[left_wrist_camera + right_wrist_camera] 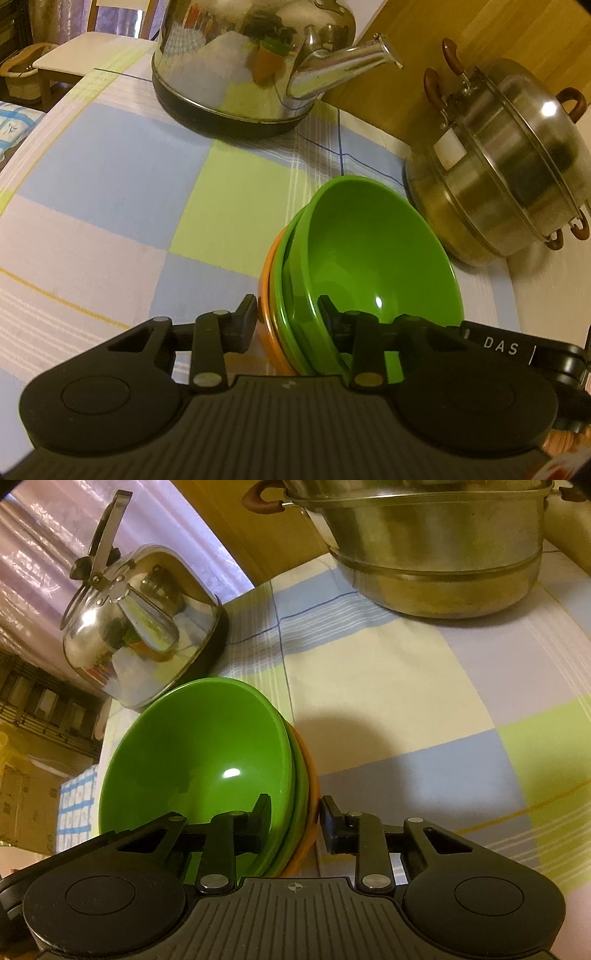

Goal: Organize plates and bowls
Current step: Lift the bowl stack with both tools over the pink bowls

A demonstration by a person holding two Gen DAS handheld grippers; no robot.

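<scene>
left gripper [286, 321] and right gripper [293, 821] are both clamping opposite rims of the nested bowl stack [369, 258], sitting between kettle [240, 74] and steamer pot [498, 177]. judging lift step; next needs even raising.

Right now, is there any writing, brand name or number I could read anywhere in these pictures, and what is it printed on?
"DAS": white letters on a black part at the right edge of the left wrist view, behind the green bowl.
A small round crosshair mark, no letters, on the ribbed body of the right tool.
The white patch on the steel steamer pot shows no readable text.
Nothing legible on the kettle.
</scene>
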